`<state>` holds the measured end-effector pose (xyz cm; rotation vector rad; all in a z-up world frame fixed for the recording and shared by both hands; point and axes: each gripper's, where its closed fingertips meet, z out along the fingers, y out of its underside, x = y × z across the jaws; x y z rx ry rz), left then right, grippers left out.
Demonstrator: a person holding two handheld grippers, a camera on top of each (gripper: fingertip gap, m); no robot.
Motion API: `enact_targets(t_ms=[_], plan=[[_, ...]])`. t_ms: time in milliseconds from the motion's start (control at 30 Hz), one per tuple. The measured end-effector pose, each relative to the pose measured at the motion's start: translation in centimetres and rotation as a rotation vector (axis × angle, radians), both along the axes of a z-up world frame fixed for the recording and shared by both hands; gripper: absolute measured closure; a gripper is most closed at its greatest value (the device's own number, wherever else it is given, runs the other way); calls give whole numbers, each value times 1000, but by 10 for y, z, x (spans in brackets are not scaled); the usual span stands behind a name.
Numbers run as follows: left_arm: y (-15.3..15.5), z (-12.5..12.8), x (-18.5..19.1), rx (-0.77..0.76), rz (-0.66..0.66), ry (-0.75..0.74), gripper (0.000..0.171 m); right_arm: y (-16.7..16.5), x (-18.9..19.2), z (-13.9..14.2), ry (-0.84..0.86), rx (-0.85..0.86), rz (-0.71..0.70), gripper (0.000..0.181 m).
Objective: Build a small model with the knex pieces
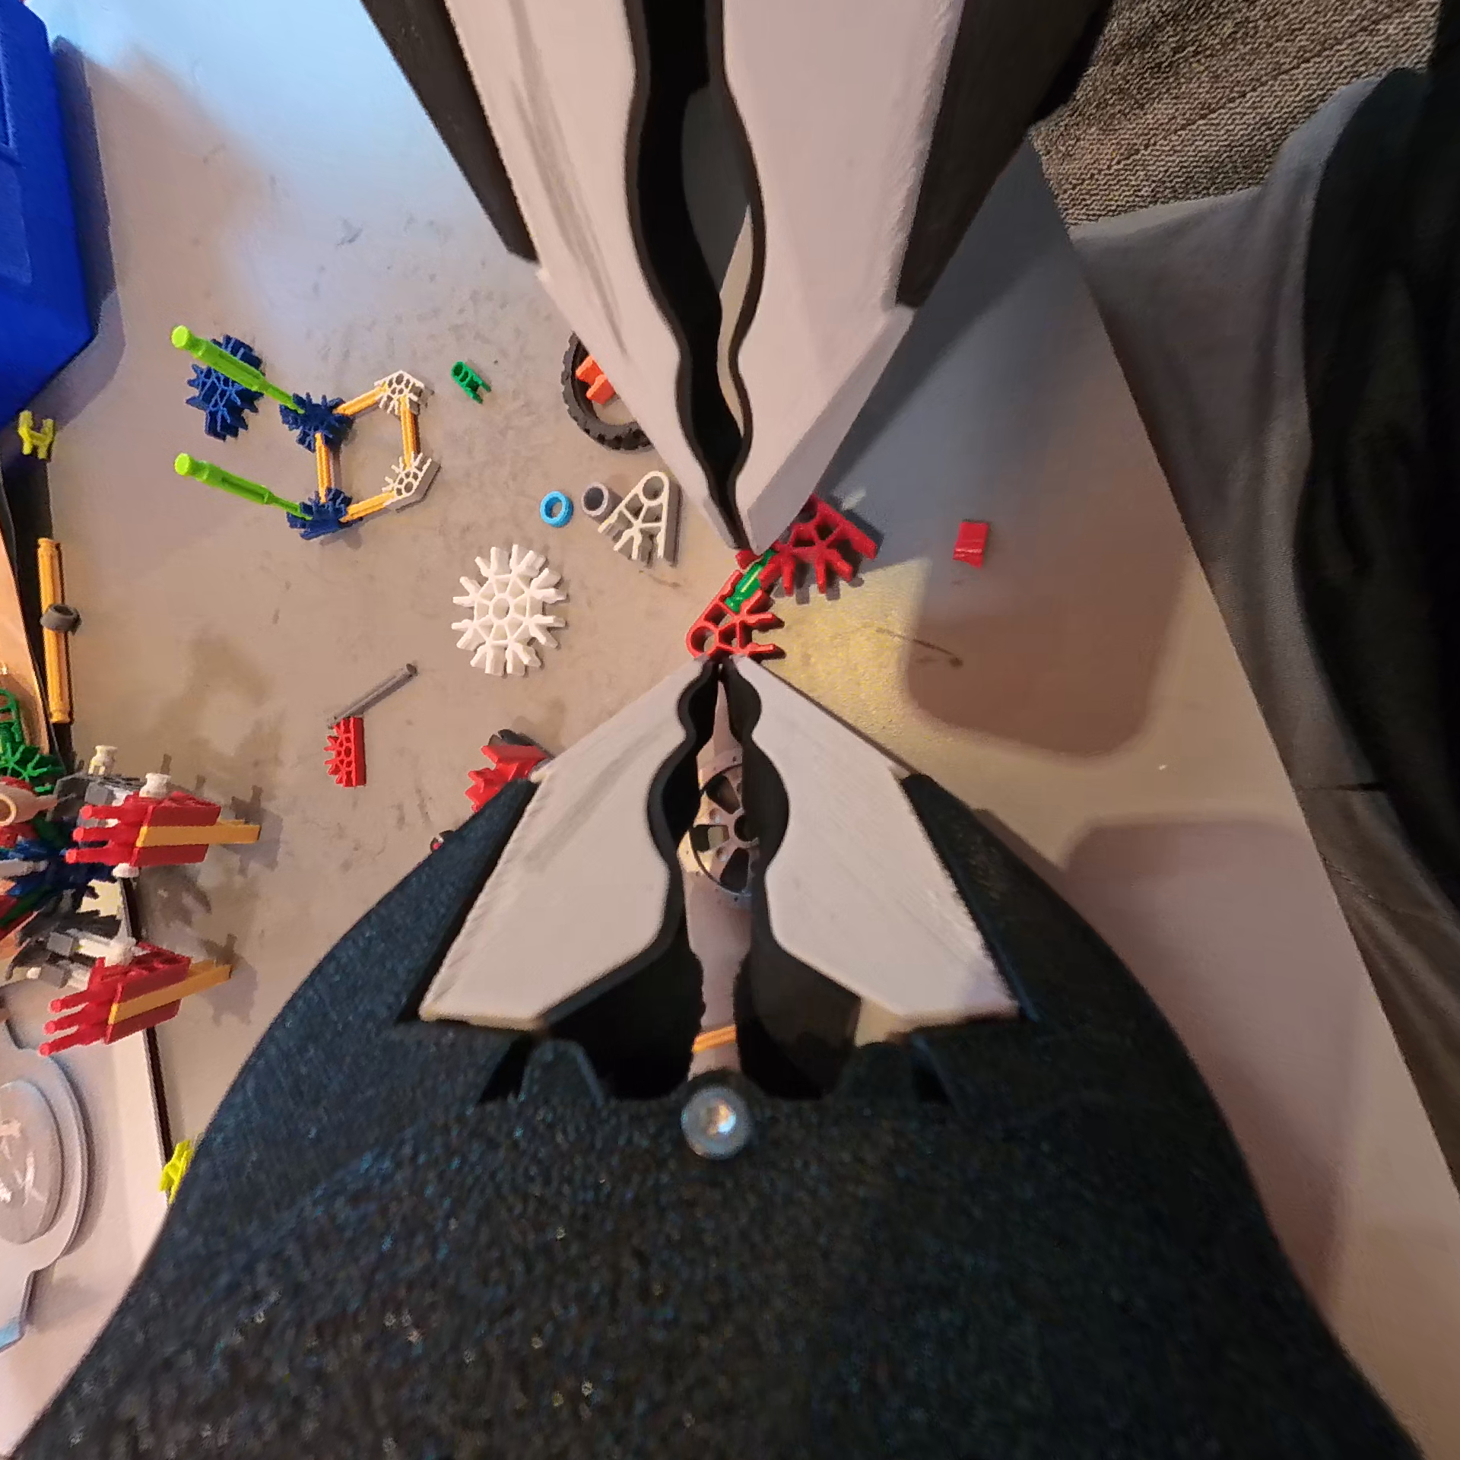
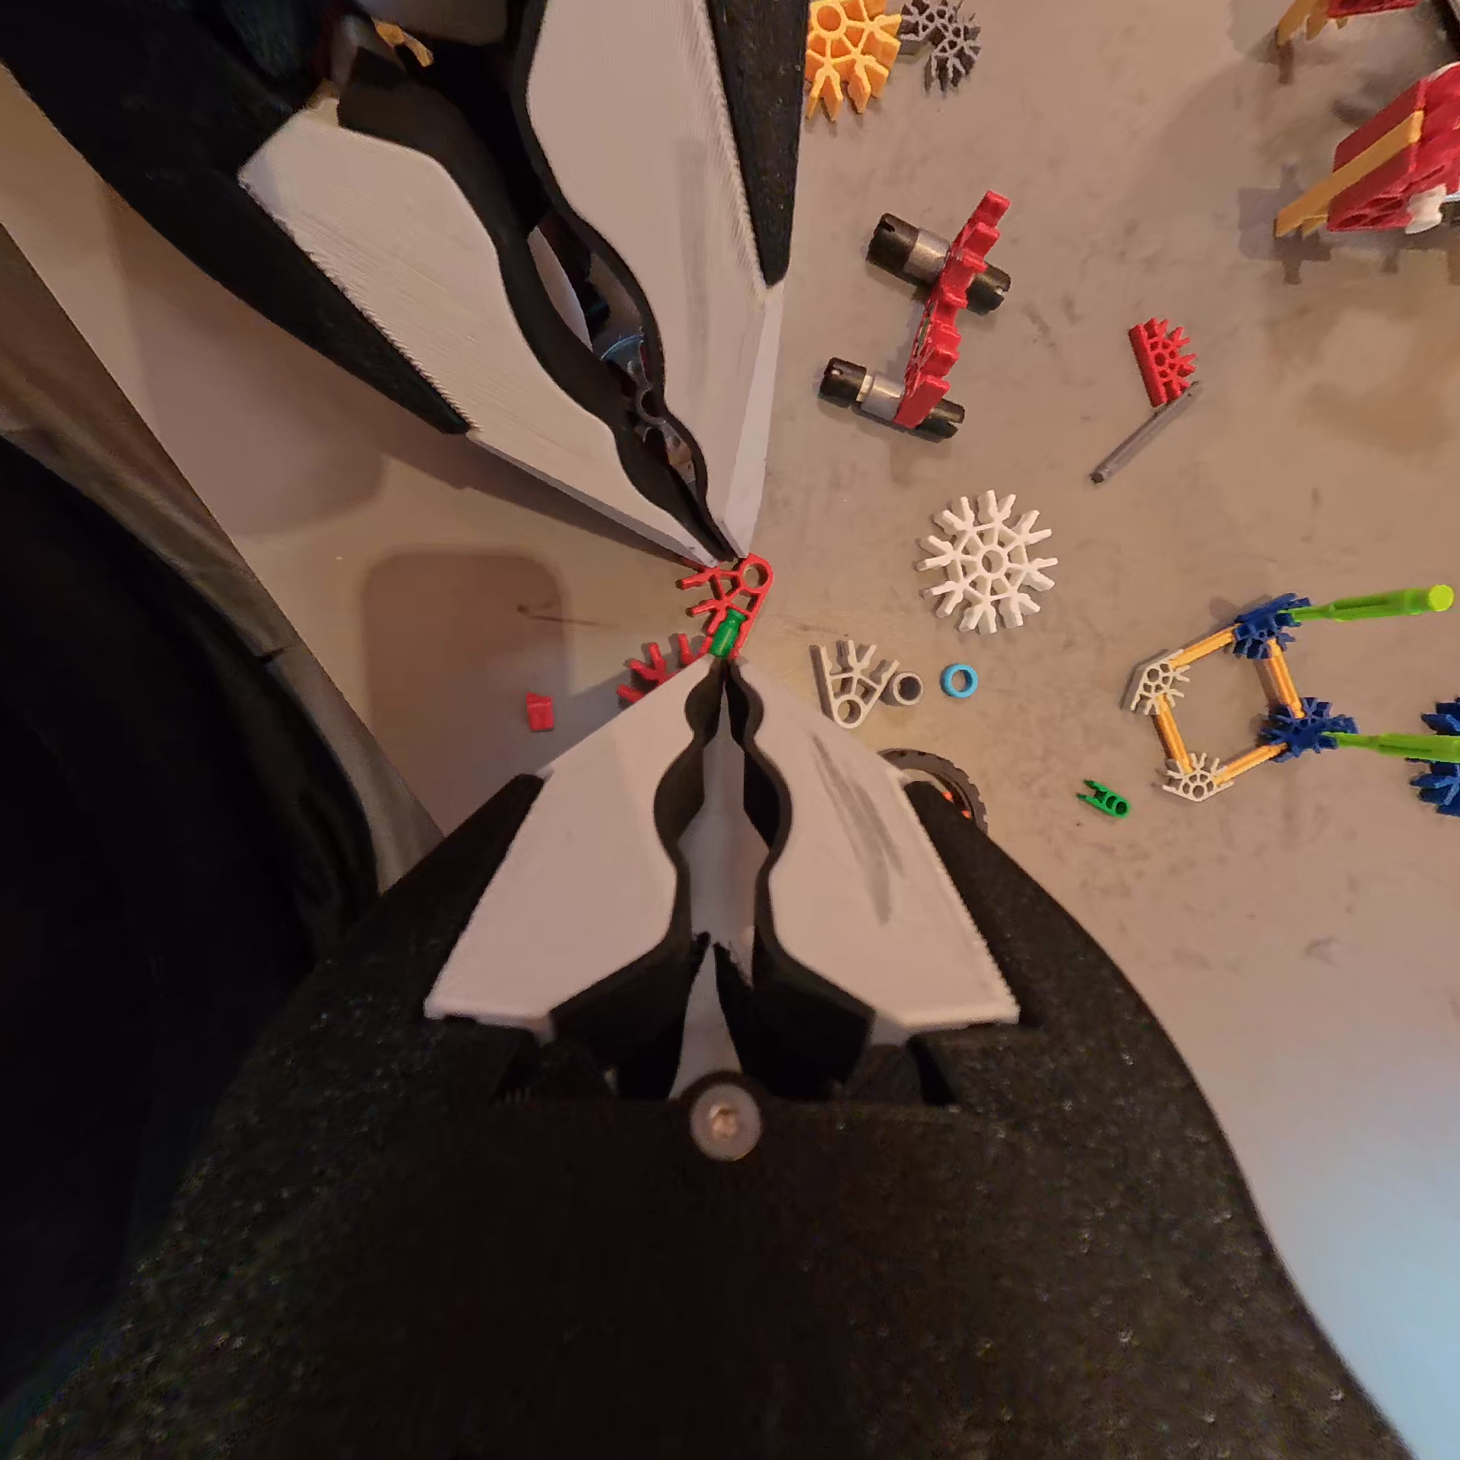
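Both grippers meet tip to tip above the grey table (image 1: 869, 695). My left gripper (image 1: 719, 665) is shut on a red fan-shaped connector (image 1: 735, 624). It shows from the top of the right wrist view (image 2: 731, 557), holding that connector (image 2: 739, 588). My right gripper (image 2: 723, 665) is shut on a second red connector (image 2: 656, 670), partly hidden by its fingers. It enters the left wrist view from the top (image 1: 746, 545), on that connector (image 1: 825, 545). A short green rod (image 1: 746, 586) (image 2: 727, 632) joins the two connectors.
On the table lie a white snowflake connector (image 1: 509, 608), a blue, yellow and white frame with green rods (image 1: 355, 442), a grey connector (image 1: 644, 513), a blue ring (image 1: 555, 509), a black tyre (image 1: 588, 411) and a small red piece (image 1: 970, 543). Built models (image 1: 134, 837) stand left. A person's leg (image 1: 1264, 395) is right. Less than 4 cm separates the two grippers' tips. Between my right fingertips and the small red piece (image 1: 970, 543) there is roughly 5 centimetres. Seen from the right wrist view (image 2: 538, 713) as well.
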<state>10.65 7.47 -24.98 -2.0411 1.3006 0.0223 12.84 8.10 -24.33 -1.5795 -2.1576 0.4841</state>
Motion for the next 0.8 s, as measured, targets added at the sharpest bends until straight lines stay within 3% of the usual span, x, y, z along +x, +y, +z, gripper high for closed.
enact_targets(t_ms=[800], plan=[[1,0,-1,14,10,22,171,-5,1,-3,-43,17,19,181]])
